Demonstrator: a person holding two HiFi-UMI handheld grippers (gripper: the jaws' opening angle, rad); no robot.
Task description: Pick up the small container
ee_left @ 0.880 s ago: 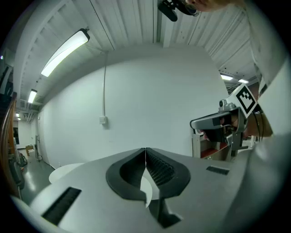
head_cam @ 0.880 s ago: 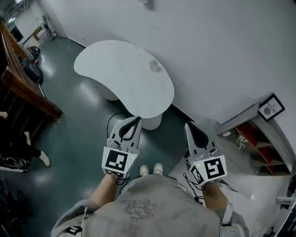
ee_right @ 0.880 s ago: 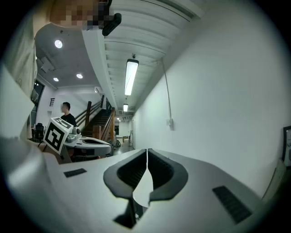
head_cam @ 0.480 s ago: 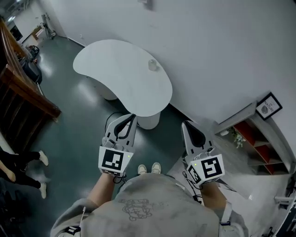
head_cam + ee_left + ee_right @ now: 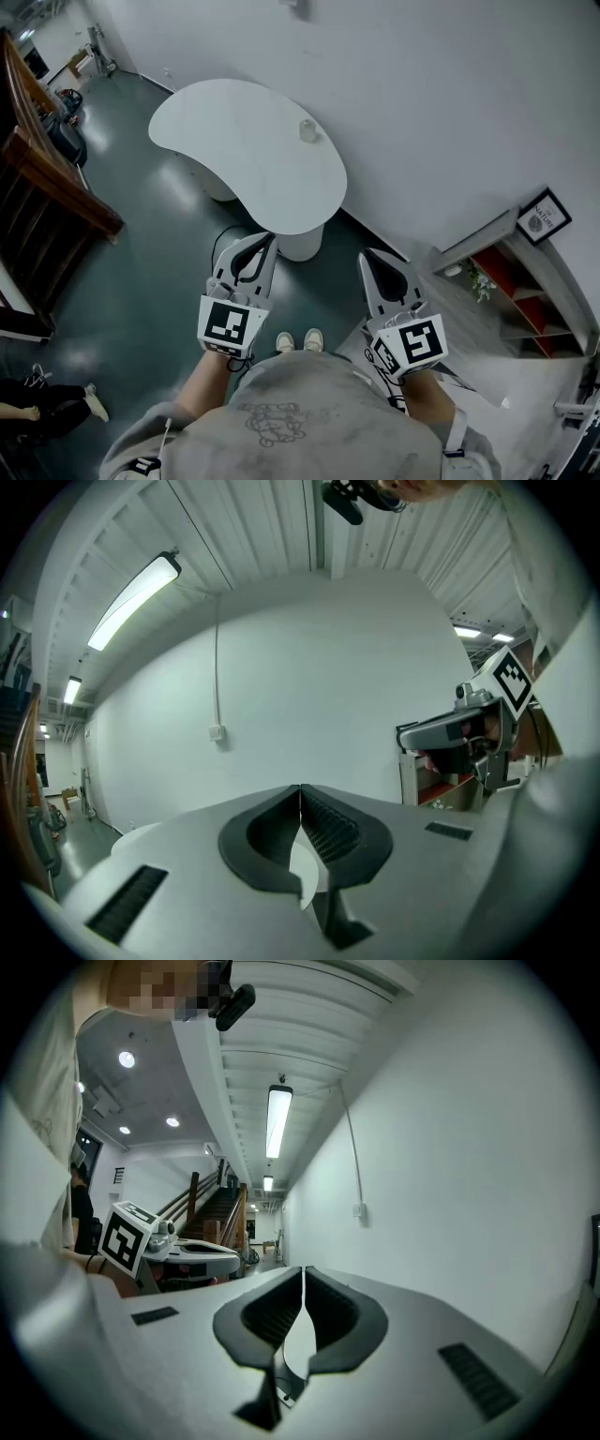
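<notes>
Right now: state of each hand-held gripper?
Left hand-held gripper: closed, holding nothing.
Right hand-held gripper: closed, holding nothing.

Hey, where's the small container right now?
In the head view, the small container stands on the white table, near its right edge, close to the wall.

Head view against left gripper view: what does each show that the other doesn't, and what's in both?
Only the head view: the small container standing on the white table near the wall, and the person's shoes. Only the left gripper view: a ceiling tube light, a wall box with a cable running up, and the left gripper with its jaws together, nothing between them. Both: the left gripper, the right gripper and the white wall.
</notes>
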